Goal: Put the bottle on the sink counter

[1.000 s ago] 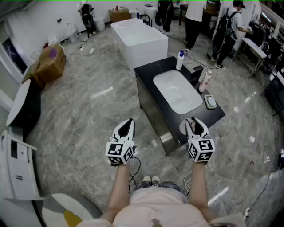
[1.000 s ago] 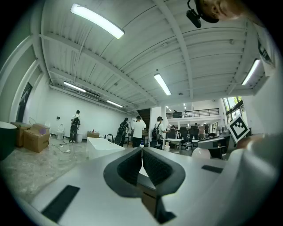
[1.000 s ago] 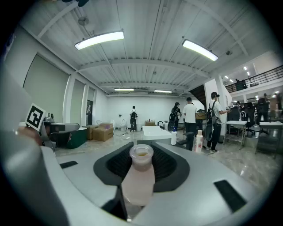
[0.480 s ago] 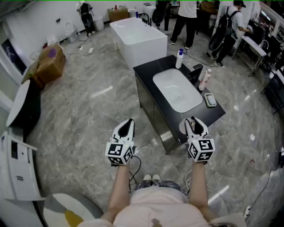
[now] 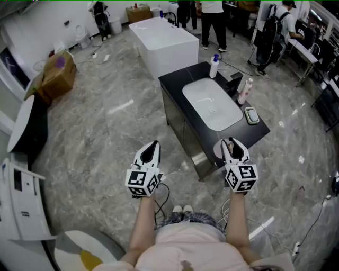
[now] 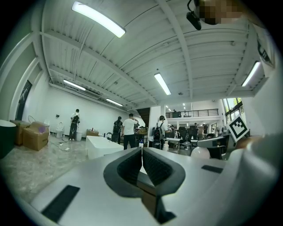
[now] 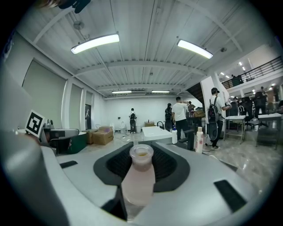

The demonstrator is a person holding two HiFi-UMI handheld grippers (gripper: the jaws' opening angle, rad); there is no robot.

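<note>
My right gripper (image 5: 231, 147) is shut on a small pale pink bottle (image 7: 138, 178), which stands upright between the jaws with its open round mouth on top. In the head view this gripper hovers just before the near corner of the black sink counter (image 5: 179, 85), whose white basin (image 5: 212, 108) lies ahead. My left gripper (image 5: 151, 152) hangs over the marble floor to the left of the counter. Its dark pads (image 6: 132, 165) meet with nothing between them.
On the counter stand a white pump bottle (image 5: 214, 66), a black faucet (image 5: 234, 84), a pink-and-white bottle (image 5: 244, 91) and a soap dish (image 5: 251, 115). A white bathtub (image 5: 164, 45) lies beyond it. Cardboard boxes (image 5: 55, 74) sit far left, and people (image 5: 212, 16) stand at the back.
Both grippers keep their stance and the bottle stays gripped. The people in the background have walked on, and the view has shifted slightly towards the counter.
</note>
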